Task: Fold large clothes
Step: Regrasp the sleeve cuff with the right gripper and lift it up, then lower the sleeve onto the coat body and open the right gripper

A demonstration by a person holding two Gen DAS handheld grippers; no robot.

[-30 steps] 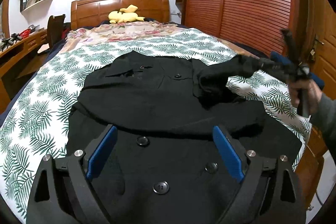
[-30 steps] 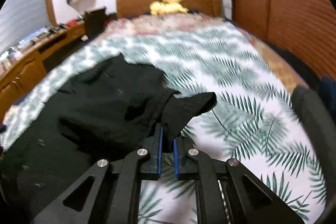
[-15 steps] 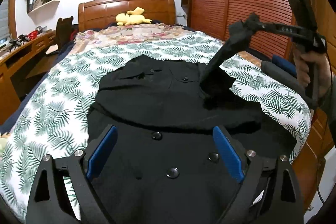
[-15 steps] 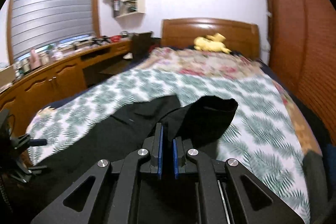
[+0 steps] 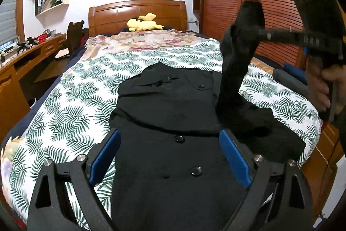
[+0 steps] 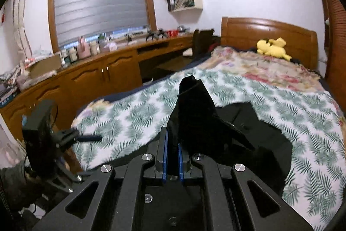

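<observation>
A: Where's the garment?

B: Black coat (image 5: 173,105) lies spread button-side up on the leaf-print bedspread (image 5: 64,114), collar end toward the wooden headboard (image 5: 138,12). Round black buttons (image 5: 179,139) run down the front.

A: Right tool?

B: Right gripper (image 6: 172,157) has its blue pads (image 6: 165,157) pinched nearly together on the coat's sleeve (image 6: 194,114). Sleeve end sticks up past the pads; the rest drapes down to the coat body. In the left wrist view the sleeve (image 5: 235,62) is lifted clear of the bed, rising like a column from the coat's right side to the tool's tips. A hand (image 5: 324,88) grips that tool's handle at the frame's right edge.

A: Left tool?

B: Left gripper (image 5: 169,157) is wide open, nothing between the pads. It hovers over the coat's lower front; contact with the cloth can't be told. It shows in the right wrist view too, at the bed's near corner (image 6: 90,138).

A: Anything else on the bed?

B: Yellow plush toy (image 5: 142,23) against the headboard, floral blanket (image 5: 140,40) below it. Both well apart from the coat.
</observation>
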